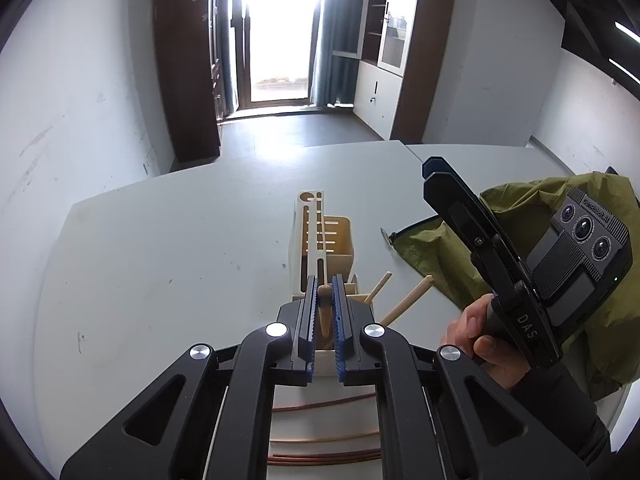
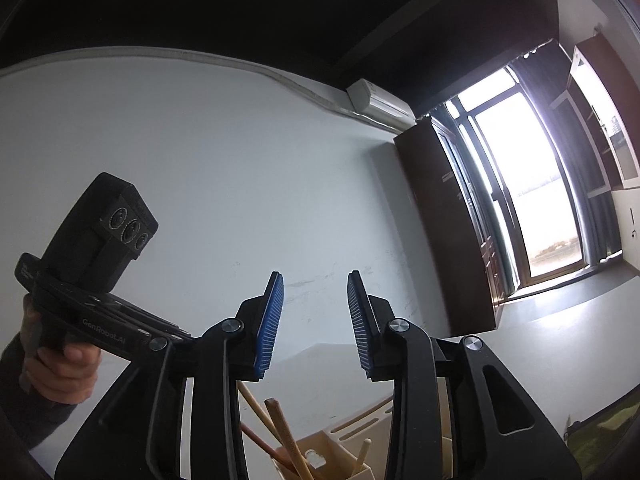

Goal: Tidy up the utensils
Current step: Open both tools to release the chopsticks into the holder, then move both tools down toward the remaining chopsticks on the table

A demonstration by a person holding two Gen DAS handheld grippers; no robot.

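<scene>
Over the pale grey table (image 1: 160, 240), my left tongs (image 1: 324, 300) pinch a wooden utensil handle (image 1: 323, 312) above the cream slotted organiser (image 1: 310, 236), right tongs (image 2: 315, 320) agape and empty; misaligned, I'd snag neighbouring sticks (image 1: 404, 302).

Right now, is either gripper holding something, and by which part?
The left gripper holds a wooden utensil near the rounded end of its handle. The right gripper is open and holds nothing.

A plain office room: grey table (image 1: 160, 240), glass-fronted cabinets (image 1: 394, 36), bare white walls, wall air conditioner (image 2: 380, 104), curtained balcony door (image 1: 280, 40).
</scene>
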